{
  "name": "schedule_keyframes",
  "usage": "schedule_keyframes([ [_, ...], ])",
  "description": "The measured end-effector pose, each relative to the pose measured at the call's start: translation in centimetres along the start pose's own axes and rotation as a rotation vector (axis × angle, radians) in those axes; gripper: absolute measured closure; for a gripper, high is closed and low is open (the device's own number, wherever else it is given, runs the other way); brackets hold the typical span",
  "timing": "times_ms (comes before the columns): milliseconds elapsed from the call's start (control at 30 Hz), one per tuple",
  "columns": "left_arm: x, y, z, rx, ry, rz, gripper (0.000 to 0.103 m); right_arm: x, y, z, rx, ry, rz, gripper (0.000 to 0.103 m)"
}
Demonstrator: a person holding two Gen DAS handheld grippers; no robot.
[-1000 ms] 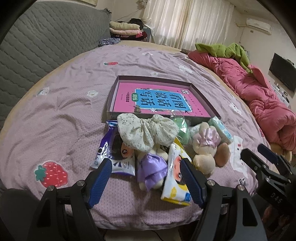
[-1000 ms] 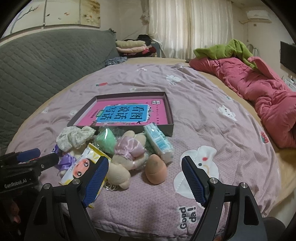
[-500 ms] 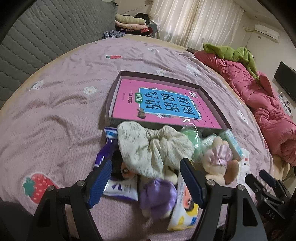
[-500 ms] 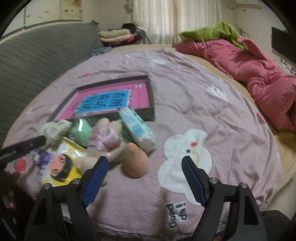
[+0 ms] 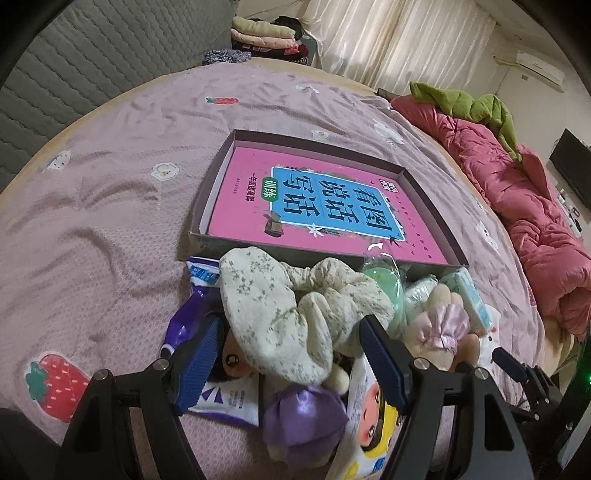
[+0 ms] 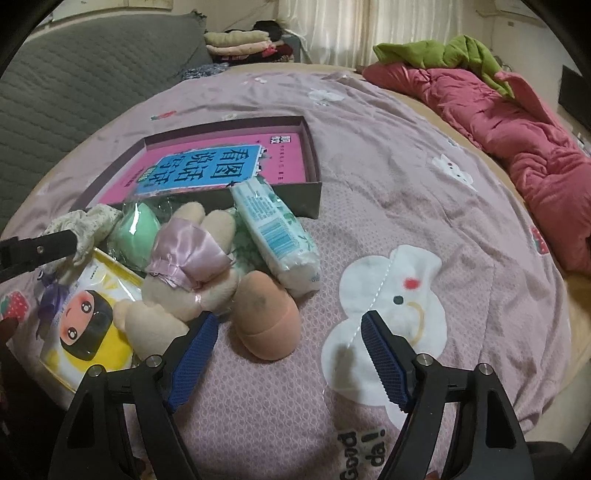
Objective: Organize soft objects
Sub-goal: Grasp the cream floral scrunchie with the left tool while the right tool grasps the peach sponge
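A pile of soft things lies on the purple bedspread in front of a shallow box (image 5: 207, 206) with a pink book (image 5: 325, 206) inside. My left gripper (image 5: 291, 358) is open, its jaws on either side of a cream floral cloth (image 5: 280, 314). Below it lie a purple satin doll (image 5: 303, 413) and a yellow cartoon packet (image 5: 373, 435). My right gripper (image 6: 288, 354) is open just before an orange egg sponge (image 6: 266, 321). Beside it lie a plush with a pink satin bow (image 6: 188, 258), a tissue pack (image 6: 273, 236) and a green sponge (image 6: 136, 232).
A pink quilt (image 6: 524, 136) with a green blanket (image 6: 436, 51) lies along the right of the bed. Folded clothes (image 5: 262, 35) sit at the far end, by the grey headboard (image 5: 74, 66). A purple-white snack packet (image 5: 199, 291) lies left of the pile.
Both grippers have moved forward and down toward the pile. The left one now straddles the floral cloth; the right one has closed in on the orange sponge.
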State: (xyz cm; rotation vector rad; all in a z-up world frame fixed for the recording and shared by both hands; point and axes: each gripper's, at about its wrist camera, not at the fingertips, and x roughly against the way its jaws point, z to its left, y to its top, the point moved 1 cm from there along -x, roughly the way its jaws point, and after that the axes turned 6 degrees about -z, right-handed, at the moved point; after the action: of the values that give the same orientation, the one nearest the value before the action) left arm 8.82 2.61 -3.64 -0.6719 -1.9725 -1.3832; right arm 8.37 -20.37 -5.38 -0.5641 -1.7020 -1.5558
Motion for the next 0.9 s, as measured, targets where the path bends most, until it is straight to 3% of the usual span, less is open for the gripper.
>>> schedule_keyframes([
  [100,-0.8,0.3,0.0,0.007,0.0,0.01,0.028,-0.5,0.1,-0.4,-0.02,0.016,0.013,0.037],
  [267,-1.5,0.5,0.0,0.011,-0.023,0.005,0.029,-0.9,0.2,-0.9,-0.055,0.055,0.018,0.042],
  [367,-1.5,0.6,-0.3,-0.007,-0.045,-0.005,0.046,-1.1,0.1,-0.7,-0.051,0.074,0.02,0.048],
  [467,-1.7,0.6,-0.2,0.008,-0.094,0.013,0.061,-1.5,0.1,-0.1,-0.036,0.105,0.033,0.061],
  [633,-1.9,0.6,0.7,0.054,-0.143,0.021,0.081,-1.4,0.1,-0.2,-0.042,0.119,0.025,0.064],
  [700,-1.5,0.7,0.9,0.068,-0.168,0.009,0.086,-1.0,0.3,-0.3,-0.05,0.129,0.014,0.065],
  [900,0.7,0.9,0.3,0.03,-0.205,-0.039,0.088,1.5,1.0,0.6,-0.032,0.177,-0.046,0.065],
])
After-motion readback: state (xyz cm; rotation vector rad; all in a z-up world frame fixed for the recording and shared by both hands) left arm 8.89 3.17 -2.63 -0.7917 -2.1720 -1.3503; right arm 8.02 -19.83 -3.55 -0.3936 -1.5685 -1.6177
